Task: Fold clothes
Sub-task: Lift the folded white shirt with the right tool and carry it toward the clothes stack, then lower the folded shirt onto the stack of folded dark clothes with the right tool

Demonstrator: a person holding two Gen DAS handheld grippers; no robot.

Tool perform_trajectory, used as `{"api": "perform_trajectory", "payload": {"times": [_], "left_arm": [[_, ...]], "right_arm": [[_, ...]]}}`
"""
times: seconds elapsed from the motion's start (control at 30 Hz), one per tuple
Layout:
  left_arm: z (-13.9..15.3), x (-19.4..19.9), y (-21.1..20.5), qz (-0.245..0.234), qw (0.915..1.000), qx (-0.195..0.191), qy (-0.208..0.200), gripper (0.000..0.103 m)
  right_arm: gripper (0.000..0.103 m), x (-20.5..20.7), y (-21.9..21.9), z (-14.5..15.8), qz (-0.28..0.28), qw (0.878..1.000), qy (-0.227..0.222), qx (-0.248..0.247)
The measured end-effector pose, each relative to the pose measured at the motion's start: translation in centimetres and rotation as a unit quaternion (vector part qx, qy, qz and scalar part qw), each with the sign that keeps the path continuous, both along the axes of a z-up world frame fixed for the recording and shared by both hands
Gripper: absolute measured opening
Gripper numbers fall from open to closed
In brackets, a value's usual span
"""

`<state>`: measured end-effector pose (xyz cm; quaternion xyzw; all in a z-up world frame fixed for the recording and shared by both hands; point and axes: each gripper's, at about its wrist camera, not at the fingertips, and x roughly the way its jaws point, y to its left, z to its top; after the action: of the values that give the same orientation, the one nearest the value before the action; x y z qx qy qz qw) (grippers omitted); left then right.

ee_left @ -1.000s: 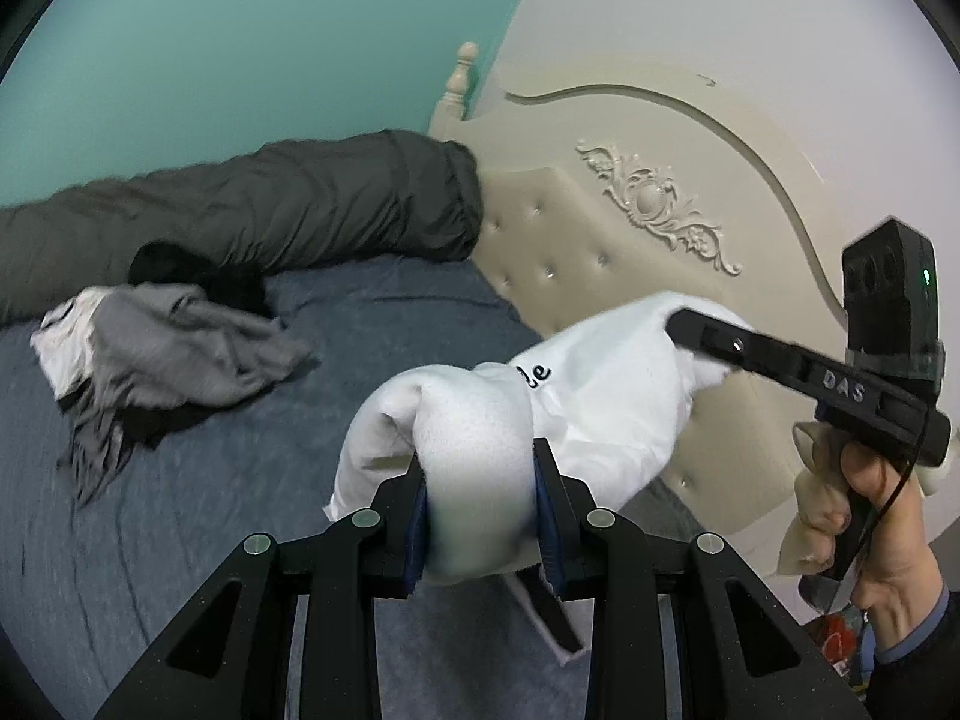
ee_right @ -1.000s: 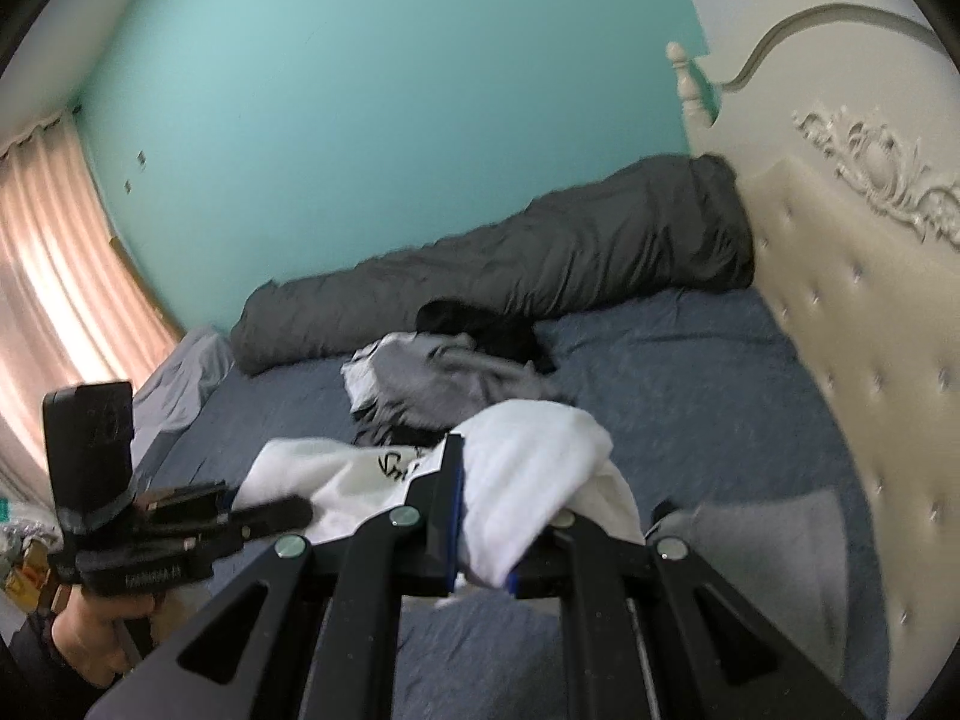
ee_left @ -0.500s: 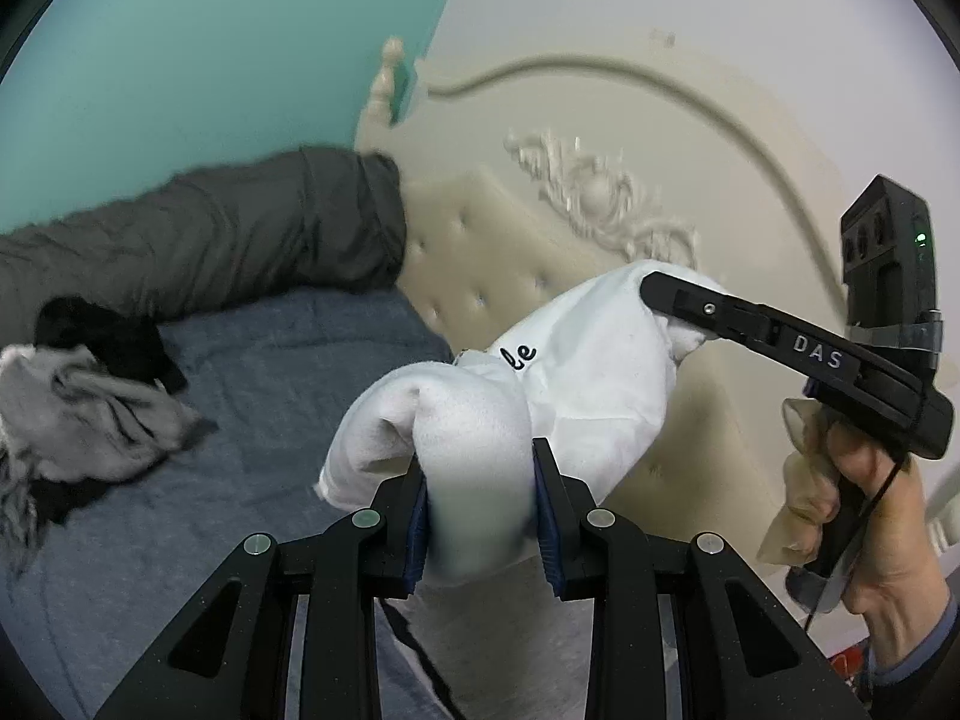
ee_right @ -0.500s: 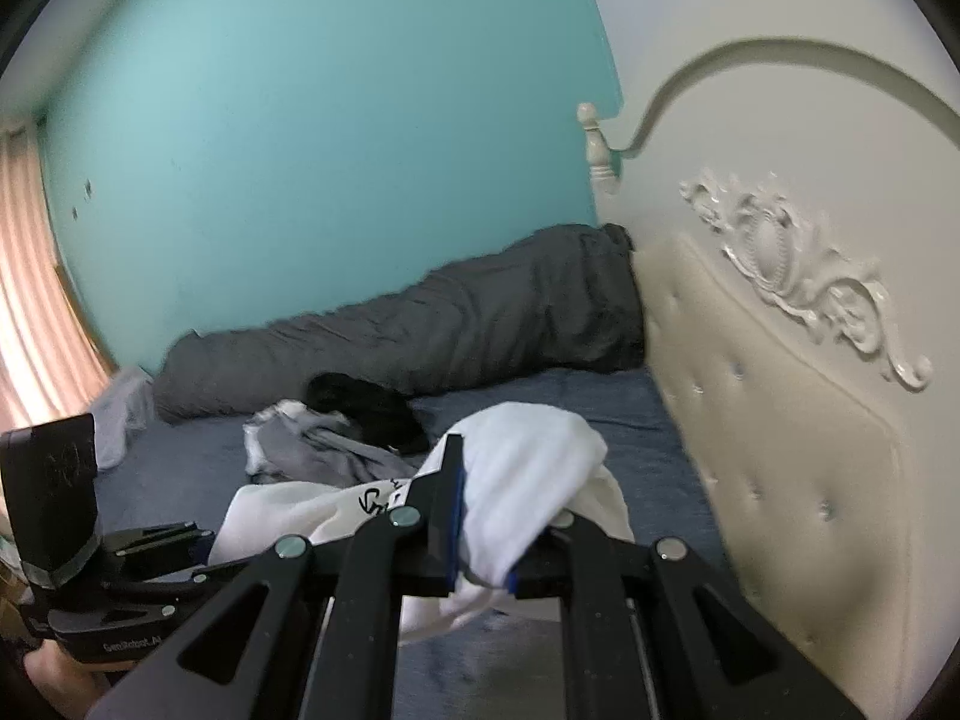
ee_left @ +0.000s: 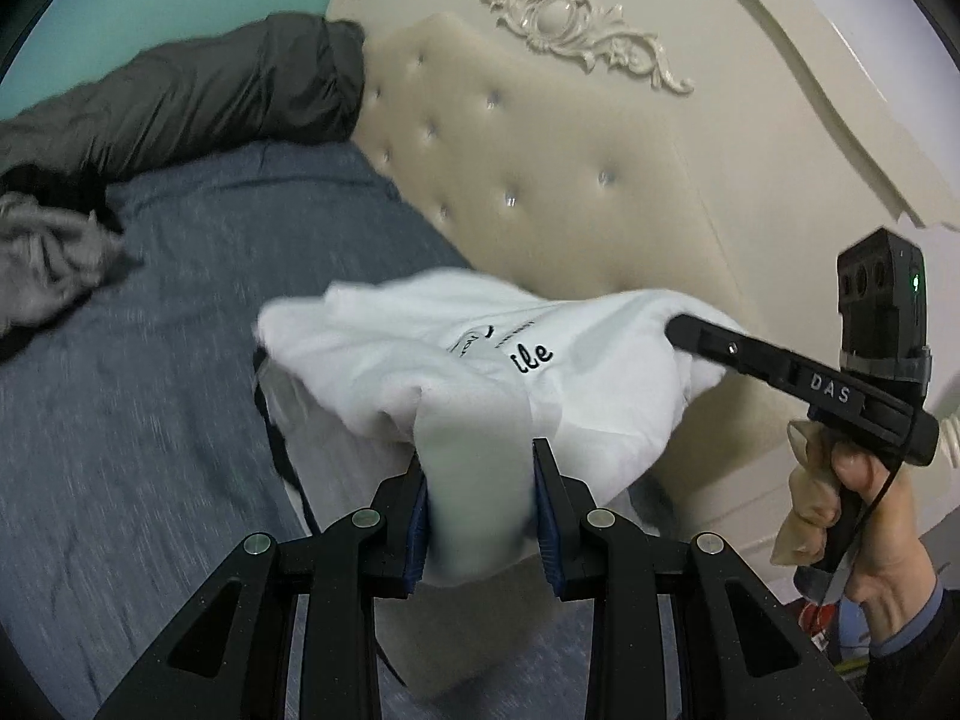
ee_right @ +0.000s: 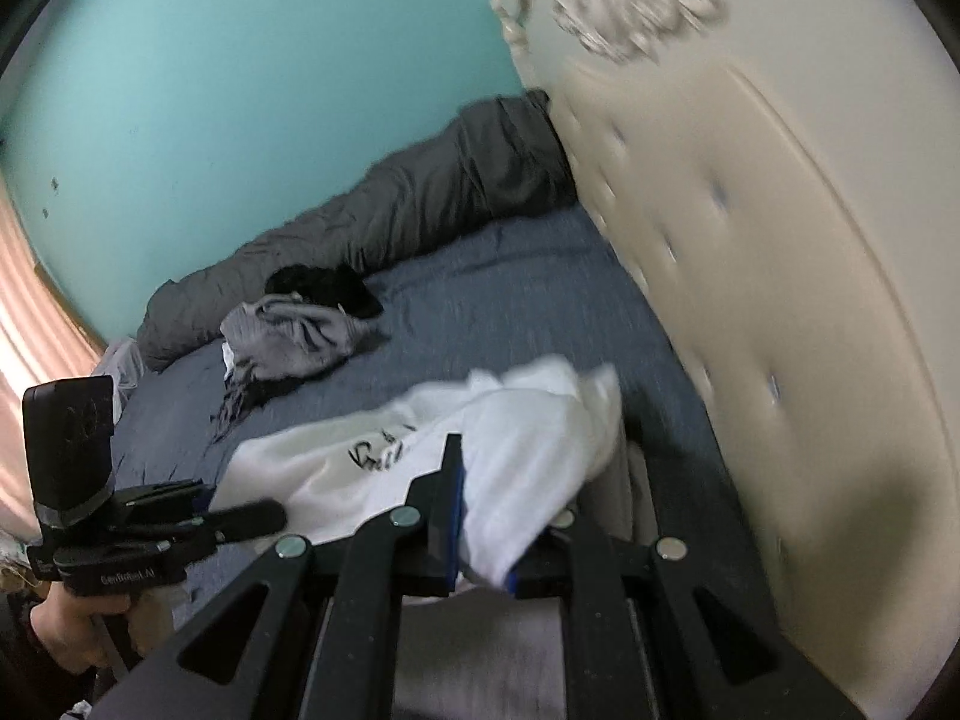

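Curtain only in right wrist view.

a home bedroom. bed with a blue-grey sheet fills most of both views. cream headboard, tufted and button-studded, with a carved scroll ornament and a turned finial post at its corner. a dark grey duvet lies rolled along the teal wall. loose clothes in a crumpled pile on the sheet, grey and black. pinkish curtain at the edge of the right wrist view.
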<state>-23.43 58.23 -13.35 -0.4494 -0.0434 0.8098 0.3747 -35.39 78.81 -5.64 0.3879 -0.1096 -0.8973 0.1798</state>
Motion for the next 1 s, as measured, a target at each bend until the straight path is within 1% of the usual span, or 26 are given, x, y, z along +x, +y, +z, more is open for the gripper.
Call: {"api": "perform_trajectory", "payload": {"times": [0.2,0.33,0.6,0.67,0.77,0.87,0.9,0.93,0.97,1.0], "left_arm": [[-2.9,2.6,-0.5,0.007,0.9995,-0.013,-0.029,0.032],[-3.5,3.8,-1.2,0.01,0.9992,-0.013,-0.038,0.032],[-4.5,4.0,-3.0,0.021,0.9973,0.01,-0.069,0.032],[-5.2,3.9,-3.2,0.022,0.996,0.018,-0.085,0.032],[-6.7,3.7,-3.7,0.027,0.9919,0.035,-0.119,0.035],[-7.4,4.0,-4.5,0.035,0.9882,0.054,-0.139,0.04],[-7.5,4.0,-4.8,0.037,0.9873,0.059,-0.143,0.043],[-7.4,4.2,-5.2,0.038,0.9871,0.061,-0.143,0.043],[-7.0,4.4,-5.6,0.037,0.9885,0.057,-0.135,0.043],[-6.6,4.6,-5.9,0.037,0.9901,0.053,-0.125,0.043]], "right_arm": [[0.009,3.7,1.1,-3.2,-0.011,0.999,-0.04,-0.024],[0.009,5.3,1.1,-4.6,-0.015,0.998,-0.051,-0.037],[0.009,6.2,1.5,-6.1,-0.016,0.995,-0.083,-0.051],[0.009,6.4,1.4,-6.5,-0.014,0.995,-0.086,-0.052],[0.009,6.5,1.8,-8.0,-0.019,0.993,-0.103,-0.052],[0.009,6.6,2.3,-9.6,-0.024,0.992,-0.116,-0.052],[0.01,6.7,2.3,-9.7,-0.028,0.992,-0.115,-0.046],[0.011,6.7,2.4,-9.7,-0.032,0.992,-0.114,-0.039],[0.012,6.8,2.5,-9.7,-0.036,0.992,-0.113,-0.032],[0.017,6.9,2.5,-9.8,-0.04,0.993,-0.111,-0.025]]}}
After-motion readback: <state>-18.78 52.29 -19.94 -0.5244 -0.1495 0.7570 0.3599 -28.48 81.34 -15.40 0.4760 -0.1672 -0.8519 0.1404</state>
